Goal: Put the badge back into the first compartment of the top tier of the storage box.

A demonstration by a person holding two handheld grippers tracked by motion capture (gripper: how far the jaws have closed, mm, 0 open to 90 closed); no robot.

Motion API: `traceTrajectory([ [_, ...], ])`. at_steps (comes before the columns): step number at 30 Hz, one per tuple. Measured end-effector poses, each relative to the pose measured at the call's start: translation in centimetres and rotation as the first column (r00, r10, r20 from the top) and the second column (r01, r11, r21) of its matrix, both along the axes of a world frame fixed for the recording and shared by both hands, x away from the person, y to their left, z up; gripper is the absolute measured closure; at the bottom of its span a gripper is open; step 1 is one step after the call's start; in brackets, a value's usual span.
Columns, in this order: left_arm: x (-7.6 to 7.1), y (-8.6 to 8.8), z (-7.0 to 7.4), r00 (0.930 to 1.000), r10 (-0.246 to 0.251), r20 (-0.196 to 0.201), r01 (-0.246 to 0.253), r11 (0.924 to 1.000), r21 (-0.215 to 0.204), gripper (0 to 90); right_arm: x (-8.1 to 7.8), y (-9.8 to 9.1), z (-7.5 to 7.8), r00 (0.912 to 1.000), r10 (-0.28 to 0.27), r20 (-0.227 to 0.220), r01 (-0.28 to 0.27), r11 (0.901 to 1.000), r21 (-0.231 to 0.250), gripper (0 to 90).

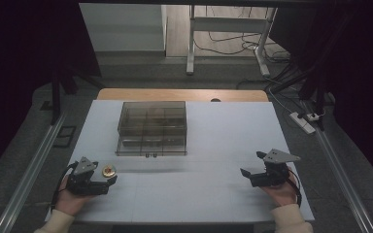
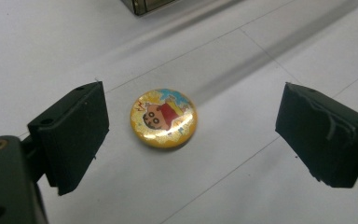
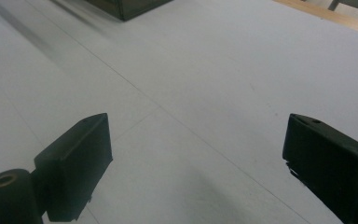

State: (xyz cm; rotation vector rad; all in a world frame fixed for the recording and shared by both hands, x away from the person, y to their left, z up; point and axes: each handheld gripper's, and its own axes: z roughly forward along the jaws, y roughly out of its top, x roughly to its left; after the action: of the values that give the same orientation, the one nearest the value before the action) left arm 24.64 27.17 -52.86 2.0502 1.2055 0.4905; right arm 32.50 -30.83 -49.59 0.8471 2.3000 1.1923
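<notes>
Between my left gripper's (image 2: pixel 191 135) wide-open jaws lies a round badge (image 2: pixel 163 118). Looks light, stiff, glossy; I'd pinch across its rim. Right gripper (image 3: pixel 196 163) open, empty

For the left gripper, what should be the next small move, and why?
Probably ease the left gripper forward and down, then close. Its jaws stand open, and the round badge lies flat on the table between them, nearer the left jaw, untouched.
</notes>
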Motion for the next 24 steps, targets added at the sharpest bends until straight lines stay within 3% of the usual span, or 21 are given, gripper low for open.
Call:
traceTrajectory([
  [24,-0.04,0.29,0.11,1.0000,0.000,-0.006,0.000,1.0000,0.004,9.5,-0.49,0.19,-0.73,0.9998,-0.004,0.020,0.003,0.9998,0.018,7.6],
])
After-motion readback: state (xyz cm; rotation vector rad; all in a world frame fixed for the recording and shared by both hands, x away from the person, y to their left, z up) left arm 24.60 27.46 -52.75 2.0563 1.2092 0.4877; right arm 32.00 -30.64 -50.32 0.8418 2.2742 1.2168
